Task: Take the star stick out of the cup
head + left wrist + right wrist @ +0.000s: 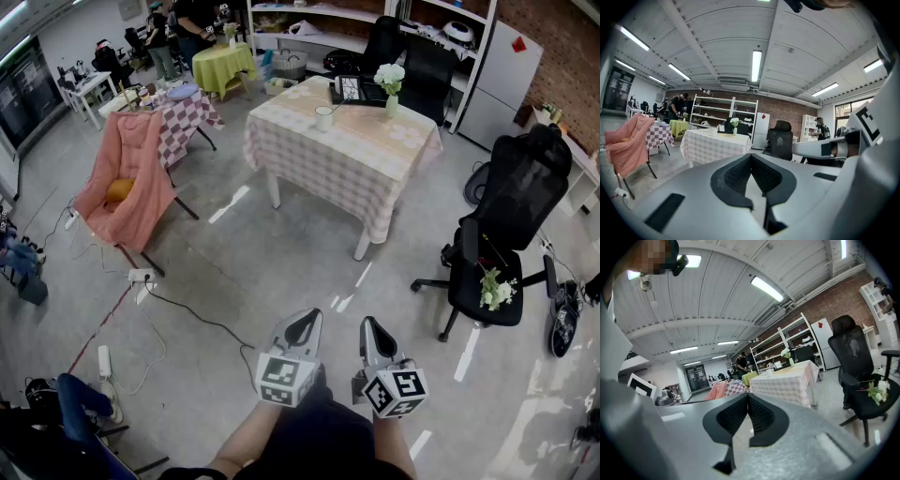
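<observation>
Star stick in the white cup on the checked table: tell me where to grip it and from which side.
Grip the star stick by the shaft above the cup rim, coming from above. It seems to lean out toward the flower vase side, though it is too small here to be sure.

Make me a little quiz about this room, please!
1. True or false: the cup stands on the table with the checked cloth.
2. What lies on the seat of the black office chair? A. white flowers B. a ball C. a book
3. Fill in: the jaws of the left gripper and the right gripper are both ____ (open or shut).

Key: 1 true. 2 A. 3 shut, with nothing between them.
</observation>
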The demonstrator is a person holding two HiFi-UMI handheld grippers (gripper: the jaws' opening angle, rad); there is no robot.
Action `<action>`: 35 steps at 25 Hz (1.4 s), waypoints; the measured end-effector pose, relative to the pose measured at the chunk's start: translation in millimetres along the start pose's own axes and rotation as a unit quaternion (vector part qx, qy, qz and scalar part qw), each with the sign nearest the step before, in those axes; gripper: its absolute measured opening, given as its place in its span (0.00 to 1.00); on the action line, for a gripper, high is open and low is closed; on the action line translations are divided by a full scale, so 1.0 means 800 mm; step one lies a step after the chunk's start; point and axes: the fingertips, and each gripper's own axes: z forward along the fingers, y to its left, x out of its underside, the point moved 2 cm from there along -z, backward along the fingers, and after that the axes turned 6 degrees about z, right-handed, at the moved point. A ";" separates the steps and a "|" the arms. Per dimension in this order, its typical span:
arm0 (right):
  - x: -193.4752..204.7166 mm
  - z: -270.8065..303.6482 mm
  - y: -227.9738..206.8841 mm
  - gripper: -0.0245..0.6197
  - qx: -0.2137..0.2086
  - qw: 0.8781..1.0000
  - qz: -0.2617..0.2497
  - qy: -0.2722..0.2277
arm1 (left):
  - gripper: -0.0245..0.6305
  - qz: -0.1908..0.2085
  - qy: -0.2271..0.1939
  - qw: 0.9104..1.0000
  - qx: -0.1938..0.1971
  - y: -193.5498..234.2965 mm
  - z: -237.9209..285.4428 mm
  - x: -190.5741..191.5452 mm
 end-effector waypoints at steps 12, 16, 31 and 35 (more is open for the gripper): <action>-0.007 0.002 -0.026 0.04 0.006 1.000 0.015 -0.010 | 0.05 0.005 0.003 1.000 -0.002 -0.008 0.021 0.002; -0.010 0.019 -0.028 0.04 0.002 1.000 0.011 -0.009 | 0.05 0.002 0.003 1.000 -0.007 0.006 0.035 0.000; -0.068 0.119 -0.056 0.04 -0.008 0.999 0.004 -0.031 | 0.05 0.015 -0.005 1.000 -0.023 0.068 0.126 -0.039; -0.089 0.152 -0.071 0.04 -0.002 0.999 0.004 -0.039 | 0.05 0.022 -0.008 1.000 -0.019 0.085 0.156 -0.057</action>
